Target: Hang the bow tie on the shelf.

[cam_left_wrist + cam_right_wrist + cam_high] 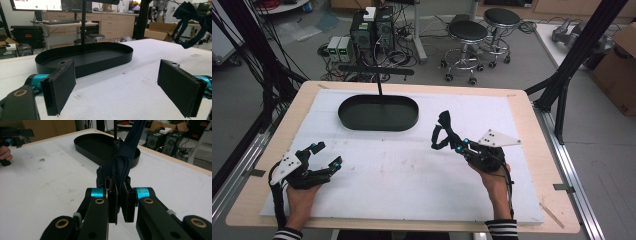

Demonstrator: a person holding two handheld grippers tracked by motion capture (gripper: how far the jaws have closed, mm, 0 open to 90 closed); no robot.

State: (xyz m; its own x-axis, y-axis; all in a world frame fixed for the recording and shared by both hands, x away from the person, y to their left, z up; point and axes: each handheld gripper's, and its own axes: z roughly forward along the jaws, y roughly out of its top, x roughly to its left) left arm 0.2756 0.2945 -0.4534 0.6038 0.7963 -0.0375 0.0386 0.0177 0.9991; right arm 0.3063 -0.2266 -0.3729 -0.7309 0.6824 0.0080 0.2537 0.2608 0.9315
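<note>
A dark navy bow tie (443,131) with a looped strap hangs off the table in my right gripper (452,142), which is shut on it right of the table's middle. In the right gripper view the jaws pinch the bunched fabric (122,165) between the pads of my right gripper (121,202). A black oval tray (347,117) with a thin upright post (379,85) lies at the far middle. My left gripper (327,154) rests near the left front, open, nothing between its pads (60,87). From the left gripper view the bow tie (190,15) shows at upper right.
A white foam mat (412,175) covers the wooden table (532,125). Beyond the far edge stand computer towers (372,30) with cables and two stools (467,35). A black frame strut (572,65) rises at the right.
</note>
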